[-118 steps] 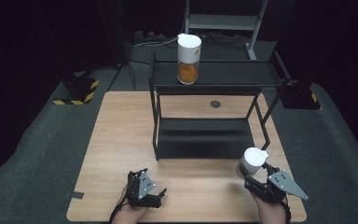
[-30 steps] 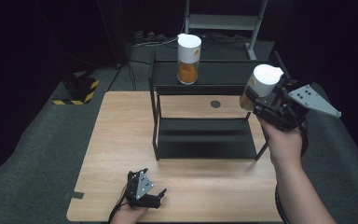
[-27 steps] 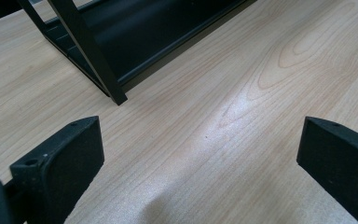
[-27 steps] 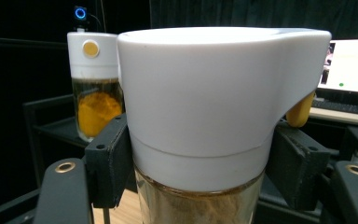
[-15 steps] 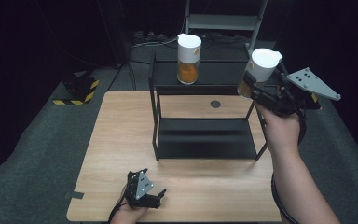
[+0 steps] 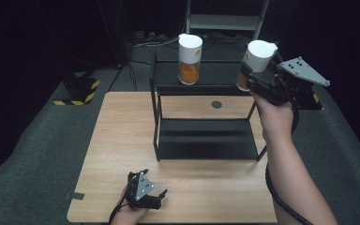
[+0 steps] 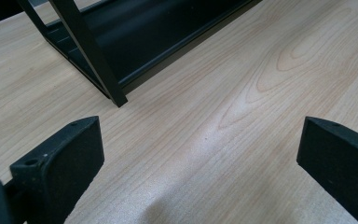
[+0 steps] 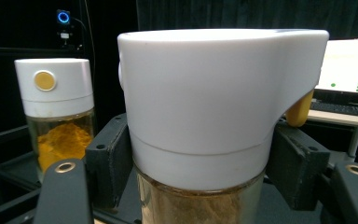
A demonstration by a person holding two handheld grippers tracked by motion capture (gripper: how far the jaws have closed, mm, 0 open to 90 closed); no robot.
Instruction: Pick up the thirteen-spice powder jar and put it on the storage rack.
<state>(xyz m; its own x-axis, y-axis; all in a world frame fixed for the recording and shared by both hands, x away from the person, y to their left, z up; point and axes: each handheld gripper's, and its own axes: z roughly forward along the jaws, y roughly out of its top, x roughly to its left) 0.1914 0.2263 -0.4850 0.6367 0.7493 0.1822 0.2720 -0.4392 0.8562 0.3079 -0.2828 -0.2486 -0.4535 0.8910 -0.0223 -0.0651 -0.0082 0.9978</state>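
Right gripper [image 6: 258,77] clamped on white-lidded spice jar [image 6: 258,58], held upright above right end of black shelf rack's [image 6: 206,140] top tier. Second jar [image 6: 189,58], orange powder, stands at top tier's left part. Left gripper [image 6: 145,192], jaws wide and empty, rests near desk's [image 6: 122,140] front edge. Light wood desk; grey carpet, dark room around.

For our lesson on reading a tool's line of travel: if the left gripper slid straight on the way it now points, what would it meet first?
Probably the black rack. The left gripper is open, low over bare table, and the rack's front leg and lower shelf stand ahead, slightly left of centre; depth is hard to judge.
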